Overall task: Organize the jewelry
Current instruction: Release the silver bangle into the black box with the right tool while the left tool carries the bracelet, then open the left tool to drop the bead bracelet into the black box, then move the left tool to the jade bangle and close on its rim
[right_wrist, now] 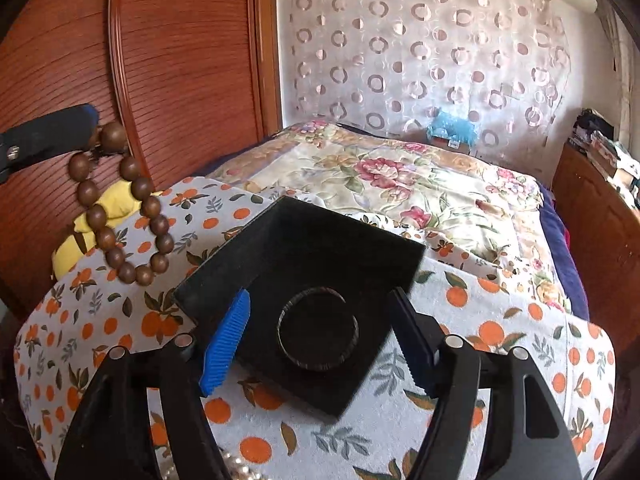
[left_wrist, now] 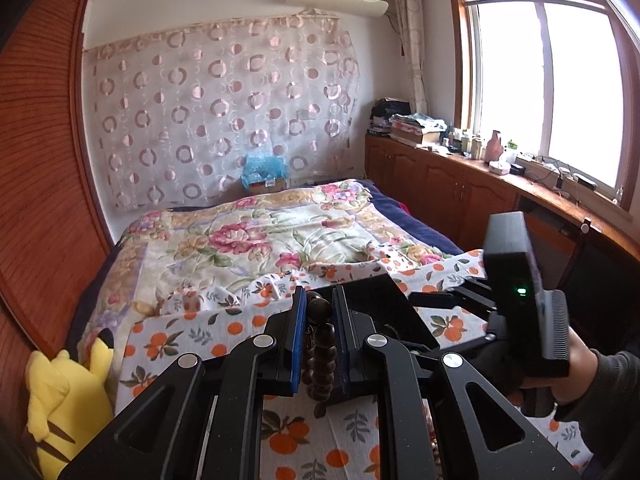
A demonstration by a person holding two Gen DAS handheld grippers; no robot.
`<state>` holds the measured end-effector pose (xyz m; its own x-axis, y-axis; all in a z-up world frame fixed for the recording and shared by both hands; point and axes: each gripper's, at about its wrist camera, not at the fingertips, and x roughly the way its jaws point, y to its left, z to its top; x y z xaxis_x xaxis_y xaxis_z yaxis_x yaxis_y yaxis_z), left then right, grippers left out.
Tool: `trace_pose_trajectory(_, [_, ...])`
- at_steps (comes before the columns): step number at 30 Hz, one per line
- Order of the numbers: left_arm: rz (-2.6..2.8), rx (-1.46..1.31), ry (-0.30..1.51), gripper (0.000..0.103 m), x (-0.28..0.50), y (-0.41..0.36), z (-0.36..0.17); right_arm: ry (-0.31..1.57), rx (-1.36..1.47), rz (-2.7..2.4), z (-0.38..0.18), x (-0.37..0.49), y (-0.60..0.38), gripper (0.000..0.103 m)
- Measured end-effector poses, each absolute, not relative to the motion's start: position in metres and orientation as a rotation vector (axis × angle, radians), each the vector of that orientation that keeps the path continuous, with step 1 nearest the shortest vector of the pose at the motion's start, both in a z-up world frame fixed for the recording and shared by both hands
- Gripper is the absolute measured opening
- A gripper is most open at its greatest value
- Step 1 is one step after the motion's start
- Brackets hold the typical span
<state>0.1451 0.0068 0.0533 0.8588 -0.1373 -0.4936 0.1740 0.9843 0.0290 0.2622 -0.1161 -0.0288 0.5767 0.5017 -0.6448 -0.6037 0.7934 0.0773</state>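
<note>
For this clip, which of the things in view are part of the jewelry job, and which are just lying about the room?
Part of the job:
- wooden bead bracelet, pinched in the left gripper
- black jewelry box, open, with a round cushion inside
- right gripper, open over the box

Just lying about:
- yellow plush toy
- floral quilt
- orange-print cloth under the box
- blue bag

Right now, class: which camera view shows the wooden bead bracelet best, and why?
The right wrist view: the wooden bead bracelet hangs as a full loop from the left gripper, clear of the black box. The left wrist view shows only a few beads between its fingers.
</note>
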Motion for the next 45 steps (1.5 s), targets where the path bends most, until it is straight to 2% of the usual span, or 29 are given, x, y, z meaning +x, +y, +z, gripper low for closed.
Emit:
trace_pose_trajectory(22, [-0.129,0.115,0.585,0.014,0.205,-0.024,0.037,0.707,-0.071,0.563,-0.045,0.218,-0.206,0.074])
trace_pose_trajectory(25, [-0.124,0.131,0.587,0.03,0.193,-0.024,0.031,0.7,-0.059,0.571,-0.044,0.206,-0.211,0.074])
trace_pose_trajectory(31, [-0.158,0.116,0.611,0.033,0.155,-0.016,0.015,0.703,-0.069,0.592,-0.046,0.171,-0.212,0.074])
trace_pose_trajectory(33, [-0.168,0.109,0.614,0.04,0.136,-0.012,0.009,0.703,-0.071,0.604,-0.046,0.157,-0.21,0.074])
trace_pose_trajectory(39, [-0.18,0.072,0.639,0.048,0.082,0.004,-0.014,0.695,-0.092,0.641,-0.049,0.111,-0.202,0.073])
trace_pose_trajectory(43, [-0.189,0.044,0.669,0.05,0.051,0.012,-0.03,0.706,-0.098,0.664,-0.056,0.088,-0.194,0.073])
trace_pose_trajectory(45, [-0.194,0.04,0.682,0.056,0.037,0.013,-0.038,0.712,-0.104,0.668,-0.059,0.082,-0.189,0.073])
